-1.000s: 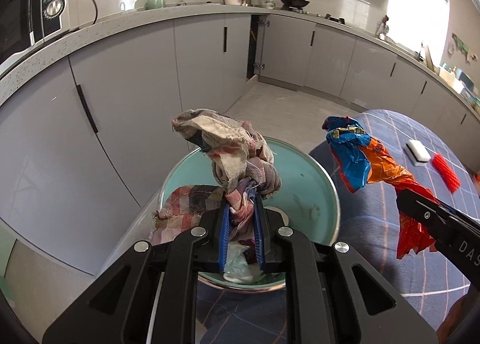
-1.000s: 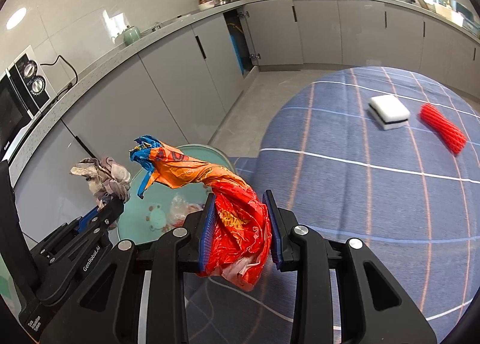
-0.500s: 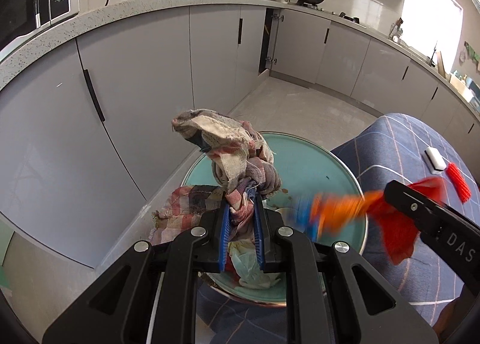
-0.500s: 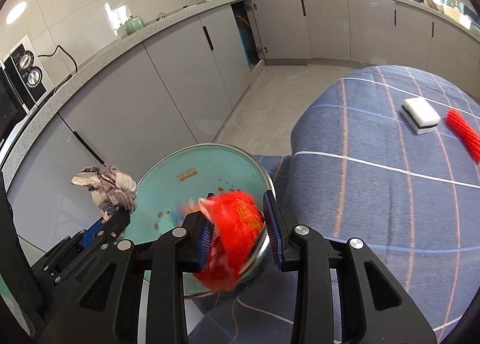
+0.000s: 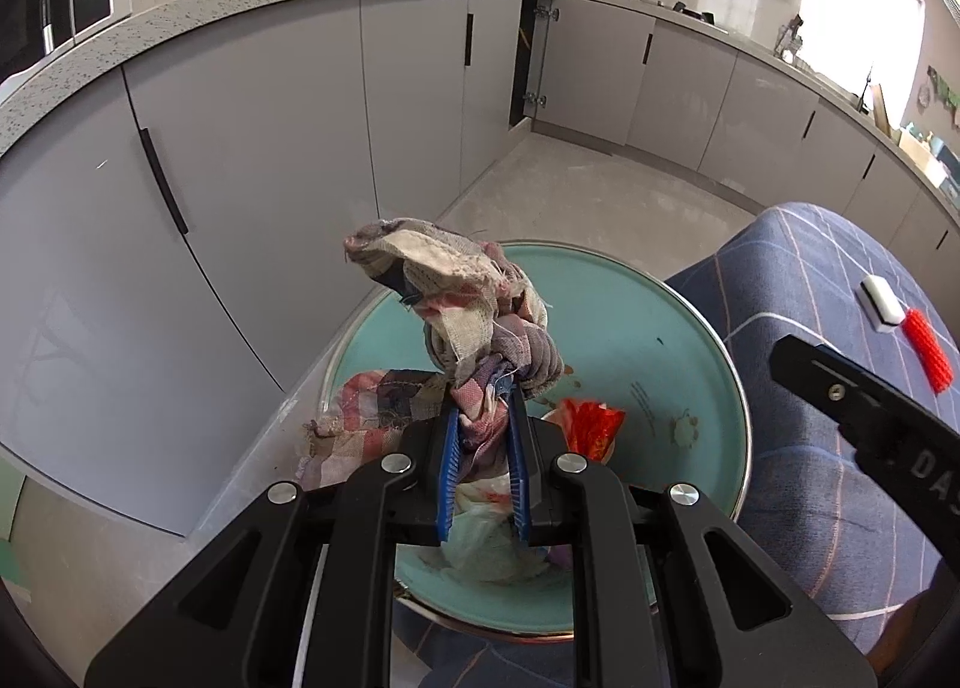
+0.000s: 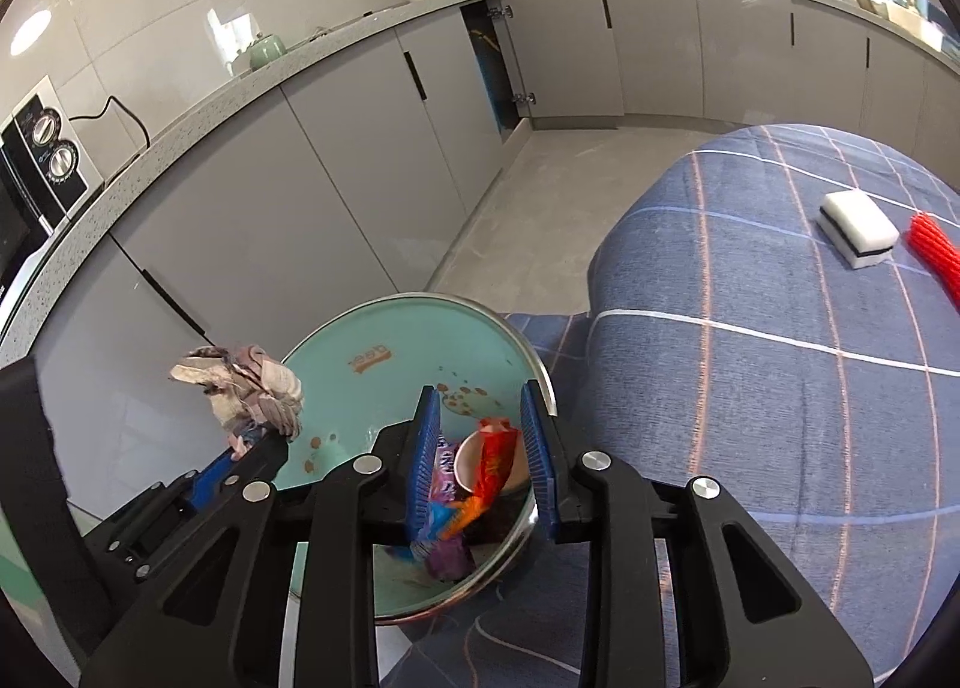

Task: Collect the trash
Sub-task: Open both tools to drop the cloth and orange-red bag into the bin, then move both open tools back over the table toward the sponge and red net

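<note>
My left gripper (image 5: 483, 436) is pinching a rag (image 5: 456, 298) over the teal bin (image 6: 384, 364). My right gripper (image 6: 480, 442) is sitting spread and empty, and the red wrapper (image 6: 495, 463) is lying in a cup (image 6: 465, 463) inside the bin with other trash.

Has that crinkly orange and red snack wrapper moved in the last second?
Yes. The orange and red snack wrapper has dropped from between the right gripper's pads into the teal bin.
</note>
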Tool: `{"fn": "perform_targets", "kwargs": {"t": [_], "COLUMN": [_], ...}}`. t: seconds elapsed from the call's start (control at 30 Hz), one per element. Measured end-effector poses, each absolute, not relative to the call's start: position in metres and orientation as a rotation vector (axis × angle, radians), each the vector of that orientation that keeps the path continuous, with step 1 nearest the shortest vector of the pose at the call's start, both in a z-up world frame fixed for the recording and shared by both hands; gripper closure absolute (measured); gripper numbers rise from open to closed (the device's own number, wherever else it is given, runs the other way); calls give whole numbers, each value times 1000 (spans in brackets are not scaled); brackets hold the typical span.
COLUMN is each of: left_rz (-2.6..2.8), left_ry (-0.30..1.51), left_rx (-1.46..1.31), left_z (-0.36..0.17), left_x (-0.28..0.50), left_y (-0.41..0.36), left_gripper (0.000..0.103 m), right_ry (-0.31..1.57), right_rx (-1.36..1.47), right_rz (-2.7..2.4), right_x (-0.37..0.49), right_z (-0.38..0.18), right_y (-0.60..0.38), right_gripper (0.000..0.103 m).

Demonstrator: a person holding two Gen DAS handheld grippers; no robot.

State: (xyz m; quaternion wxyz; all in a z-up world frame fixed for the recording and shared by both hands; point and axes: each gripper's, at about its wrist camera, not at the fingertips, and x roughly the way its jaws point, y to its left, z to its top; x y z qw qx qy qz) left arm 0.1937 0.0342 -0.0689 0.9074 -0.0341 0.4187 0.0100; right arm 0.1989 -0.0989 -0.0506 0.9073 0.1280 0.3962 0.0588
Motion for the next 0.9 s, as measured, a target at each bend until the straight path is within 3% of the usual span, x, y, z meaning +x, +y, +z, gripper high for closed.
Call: {"fn": "perform_targets", "kwargs": {"t": [0.1, 0.13, 0.17, 0.23, 0.5, 0.57, 0.63, 0.73, 0.9], "left_rz": [19, 24, 36, 62, 93, 101, 102, 102, 77], "left_ry": [873, 874, 870, 851, 825, 815, 801, 793, 777], "left_rx": [-58, -54, -48, -27, -15, -11, -7, -11, -11], "left_z": [-71, -71, -70, -67, -56, -53, -48, -43, -35], "left_x": [195, 195, 194, 191, 182, 179, 174, 171, 165], "left_y": [30, 29, 28, 27, 24, 21, 19, 13, 1], "left_gripper": [83, 72, 53, 40, 22, 15, 15, 8, 6], "right_ry": [812, 814, 814, 807, 779, 767, 750, 747, 740], "right_rx": [274, 280, 284, 294, 316, 327, 335, 340, 346], "right_rz": [113, 112, 111, 103, 89, 85, 72, 62, 34], "right_x": [196, 195, 195, 192, 181, 177, 171, 167, 157], "right_z": [-50, -50, -49, -48, -41, -38, -35, -35, -33], "right_y": [-105, -107, -109, -113, -127, -133, -140, -147, -166], "right_gripper": [73, 73, 71, 63, 44, 35, 32, 28, 26]}}
